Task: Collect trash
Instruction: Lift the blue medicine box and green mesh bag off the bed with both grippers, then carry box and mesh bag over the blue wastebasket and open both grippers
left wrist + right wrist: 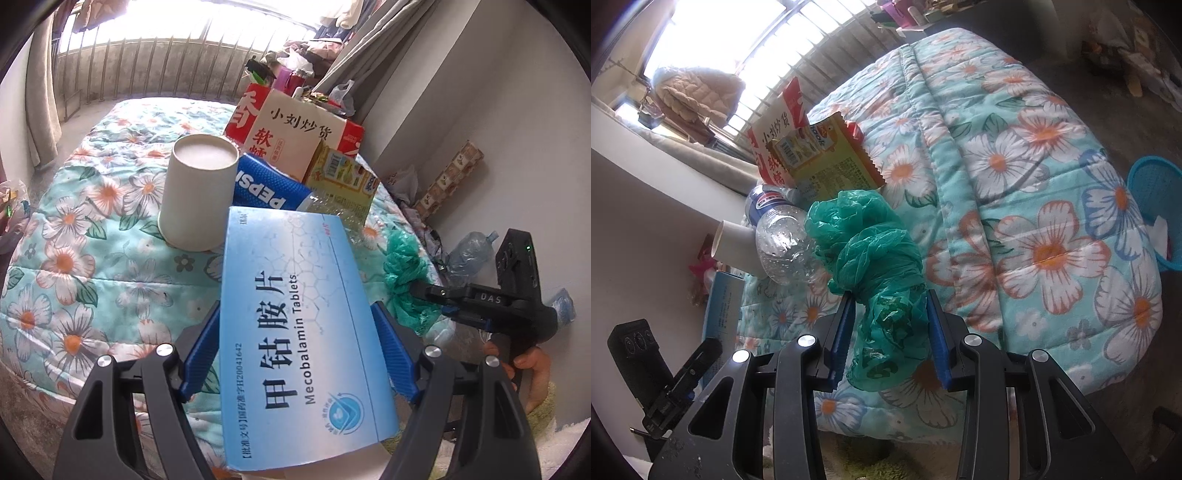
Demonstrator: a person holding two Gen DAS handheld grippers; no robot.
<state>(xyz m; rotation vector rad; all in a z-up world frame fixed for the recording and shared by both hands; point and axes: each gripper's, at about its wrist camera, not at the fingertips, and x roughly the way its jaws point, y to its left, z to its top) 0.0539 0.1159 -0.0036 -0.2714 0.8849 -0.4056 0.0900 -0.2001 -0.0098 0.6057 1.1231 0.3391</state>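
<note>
The left gripper pinches a blue tablet box between its blue pads, the box jutting forward and above the floral quilt; the right gripper has its pads on either side of a crumpled green plastic bag, apparently closed on it, though the bag bulges loosely and still rests on the quilt. Just ahead of the left gripper stand a white paper cup and a Pepsi bottle; beyond them lean snack packets. Far to the right of the right gripper sits a blue bin. Risks, as I judge them: the slippery bag may slide from the pads when lifted; its trailing folds could drag the clear bottle off the bed; swinging the long box could topple the cup.
</note>
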